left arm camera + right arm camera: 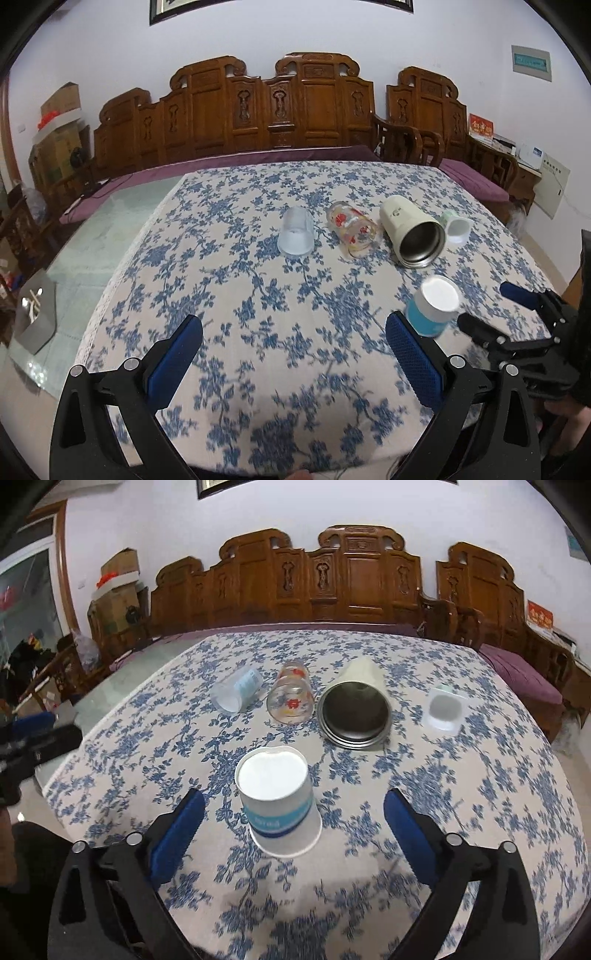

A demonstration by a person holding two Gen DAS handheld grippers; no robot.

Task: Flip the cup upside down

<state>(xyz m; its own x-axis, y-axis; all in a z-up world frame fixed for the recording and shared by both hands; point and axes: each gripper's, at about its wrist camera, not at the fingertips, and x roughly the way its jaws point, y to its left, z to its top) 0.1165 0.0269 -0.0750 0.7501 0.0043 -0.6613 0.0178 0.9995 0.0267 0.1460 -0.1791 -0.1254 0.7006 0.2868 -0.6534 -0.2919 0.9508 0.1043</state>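
The paper cup (277, 805) stands upside down on the tablecloth (461, 794), low in the frame's centre, between the spread fingers of the right gripper (293, 814), untouched. The left gripper (293, 341) also gapes, empty, with the cup at its right.

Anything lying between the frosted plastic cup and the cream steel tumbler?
Yes: the flower-printed glass lies on its side between the frosted cup and tumbler, clearest in the right wrist view.

A home living room: a carved wooden bench sofa (310, 107) with purple cushions (236, 160) lines a white wall, behind a table under a blue floral tablecloth (461, 782). Cardboard boxes (118, 590) are stacked in the corner.
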